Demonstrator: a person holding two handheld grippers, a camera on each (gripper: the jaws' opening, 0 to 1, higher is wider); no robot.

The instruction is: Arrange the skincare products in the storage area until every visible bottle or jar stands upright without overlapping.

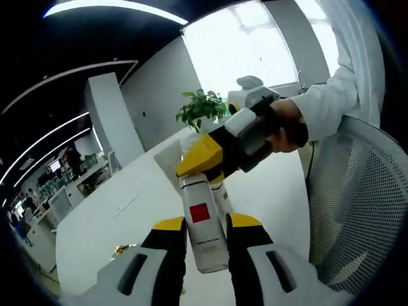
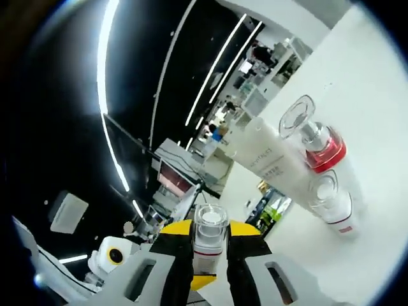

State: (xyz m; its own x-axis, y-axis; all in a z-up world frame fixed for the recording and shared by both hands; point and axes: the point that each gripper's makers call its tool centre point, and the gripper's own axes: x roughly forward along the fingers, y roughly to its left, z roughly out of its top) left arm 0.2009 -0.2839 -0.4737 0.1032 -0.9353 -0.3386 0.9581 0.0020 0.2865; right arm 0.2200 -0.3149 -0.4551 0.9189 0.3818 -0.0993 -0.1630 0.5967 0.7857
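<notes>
My left gripper [image 1: 207, 224] is shut on a white bottle [image 1: 199, 213] with a red square label, held up over the white table [image 1: 121, 210]. My right gripper [image 1: 196, 167], held by a hand, has its yellow jaws at that bottle's top. A second white bottle [image 1: 222, 196] with a red band shows just behind. In the right gripper view my right gripper [image 2: 210, 234] is shut on a clear-capped bottle [image 2: 210, 220] with a red band. I cannot tell whether it is the same bottle. Beyond stand a white tube [image 2: 264, 156], a red-collared bottle [image 2: 324, 152] and a white bottle [image 2: 333, 199], close together.
A potted plant [image 1: 203, 109] stands at the table's far end. A mesh chair [image 1: 357, 204] is at the right, beside a person's white sleeve [image 1: 331, 102]. Office desks and screens [image 2: 255, 76] lie beyond the table edge.
</notes>
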